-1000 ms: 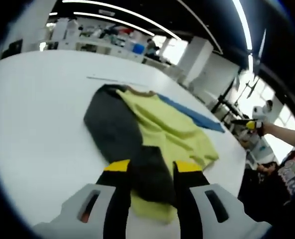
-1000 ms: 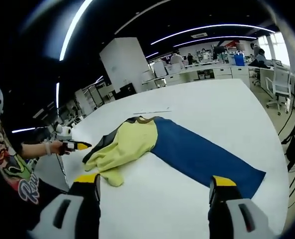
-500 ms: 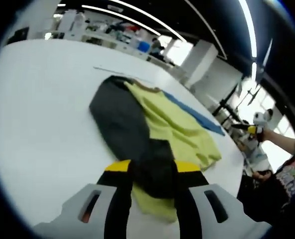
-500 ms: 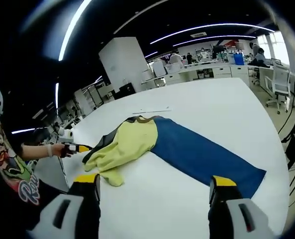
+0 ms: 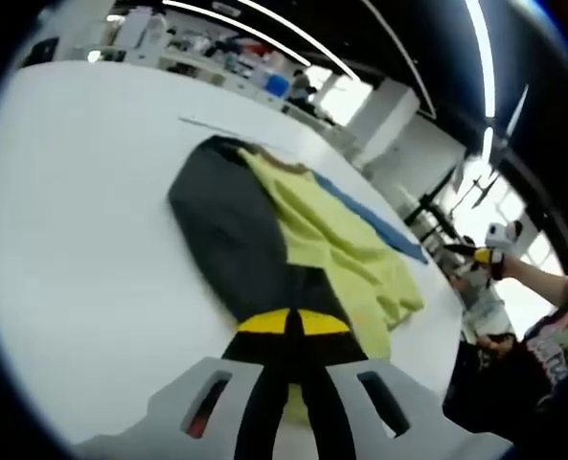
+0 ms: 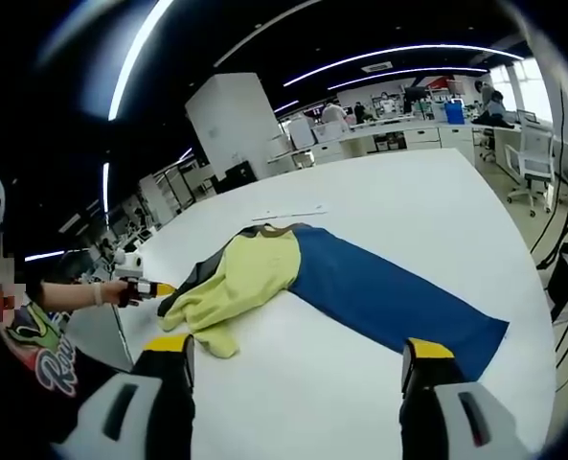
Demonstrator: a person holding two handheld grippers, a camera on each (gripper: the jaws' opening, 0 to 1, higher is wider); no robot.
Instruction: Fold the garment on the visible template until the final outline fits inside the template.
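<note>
Garment: yellow-green body, charcoal sleeve, blue panel, tan collar. Table: plain white. Left gripper and right gripper: black jaws, yellow tips, grey housings. Person's shirt: dark, multicoloured print.

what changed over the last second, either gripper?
The left gripper went from jaws apart, straddling the dark grey sleeve end of the yellow, grey and blue garment, to jaws closed together over it. Whether cloth is actually pinched cannot be told. The right gripper stayed open, holding nothing, above the white table. The garment's lie, with the blue sleeve stretched out, looks unchanged.
</note>
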